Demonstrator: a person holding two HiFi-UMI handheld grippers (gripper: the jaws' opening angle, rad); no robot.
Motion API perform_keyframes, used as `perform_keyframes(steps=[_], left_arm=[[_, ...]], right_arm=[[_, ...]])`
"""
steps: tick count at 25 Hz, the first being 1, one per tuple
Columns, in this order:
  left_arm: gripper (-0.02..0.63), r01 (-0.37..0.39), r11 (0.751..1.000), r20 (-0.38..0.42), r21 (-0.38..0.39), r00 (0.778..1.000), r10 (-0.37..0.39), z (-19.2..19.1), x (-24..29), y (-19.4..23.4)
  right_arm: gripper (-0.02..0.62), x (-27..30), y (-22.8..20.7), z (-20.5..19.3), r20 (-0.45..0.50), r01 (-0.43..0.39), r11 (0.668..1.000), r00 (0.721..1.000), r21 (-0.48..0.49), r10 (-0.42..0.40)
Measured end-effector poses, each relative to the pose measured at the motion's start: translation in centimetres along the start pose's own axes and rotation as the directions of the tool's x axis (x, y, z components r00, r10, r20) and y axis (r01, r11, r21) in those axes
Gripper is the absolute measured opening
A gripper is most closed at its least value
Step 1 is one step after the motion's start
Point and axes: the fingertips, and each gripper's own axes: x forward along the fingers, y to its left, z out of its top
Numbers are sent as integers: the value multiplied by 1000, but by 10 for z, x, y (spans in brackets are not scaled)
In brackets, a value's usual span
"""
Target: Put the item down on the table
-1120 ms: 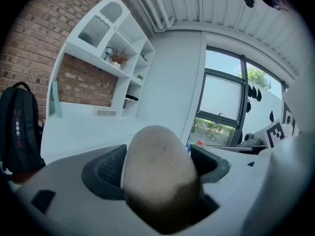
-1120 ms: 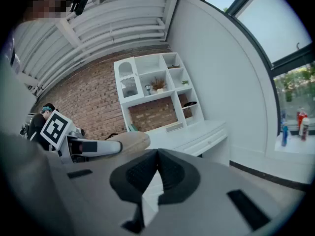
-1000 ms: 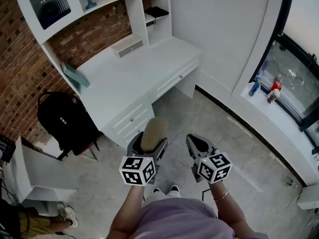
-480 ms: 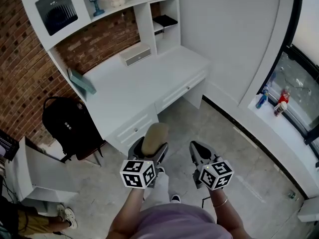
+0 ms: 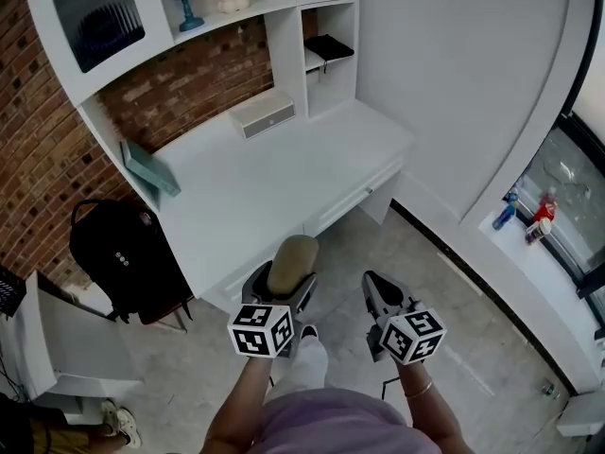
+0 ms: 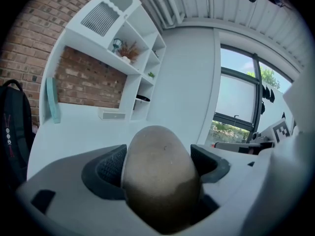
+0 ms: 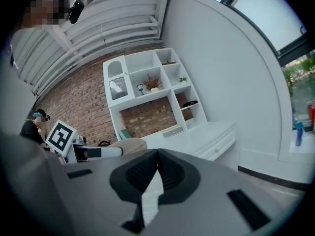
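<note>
The left tongs (image 5: 284, 280) clamp a tan oval item (image 5: 292, 257) at lower centre, its long axis along the jaws and its free end pointing up-frame toward the white bench (image 5: 274, 173). The right tongs (image 5: 382, 289) are pressed together, empty. Grey tiled floor (image 5: 454, 282) lies below, with a brick wall (image 5: 180, 64) behind the bench and a black backpack (image 5: 118, 249) at left.

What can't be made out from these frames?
- Brown item: its lower part is hidden by the jaws of the left gripper in the left gripper view. What it is remains unclear.
- Desk: part of its front is covered by the item and gripper in the head view.
- Bottles on the window sill: too small to identify in the head view.
</note>
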Motion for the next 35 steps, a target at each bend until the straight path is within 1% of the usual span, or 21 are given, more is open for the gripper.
perform_keyframes(steps=[3, 7, 11, 17, 23, 30, 35], left_arm=[[411, -1, 1000, 1, -9, 1000, 1, 16, 22, 29], [411, 3, 1000, 0, 0, 1000, -3, 39, 54, 66], [411, 18, 1000, -3, 5, 1000, -18, 58, 84, 95], [411, 40, 999, -11, 16, 999, -40, 74, 121, 118], [411, 25, 1000, -17, 12, 1000, -25, 82, 154, 137], [411, -12, 1000, -32, 16, 999, 12, 90, 192, 165], [411, -36, 999, -43, 21, 998, 37, 99, 228, 180]], right_arm=[[2, 39, -3, 11, -12, 6, 1000, 1000, -8, -6], [2, 88, -7, 29, -9, 13, 1000, 1000, -17, -13], [2, 129, -13, 42, -3, 26, 1000, 1000, -9, -26], [2, 165, -23, 53, 9, 52, 999, 999, -1, -52], [2, 194, -36, 57, -11, 51, 999, 999, -3, -51], [2, 238, -54, 67, -12, 15, 1000, 1000, -2, -15], [2, 270, -75, 82, -9, -16, 1000, 1000, -3, 16]])
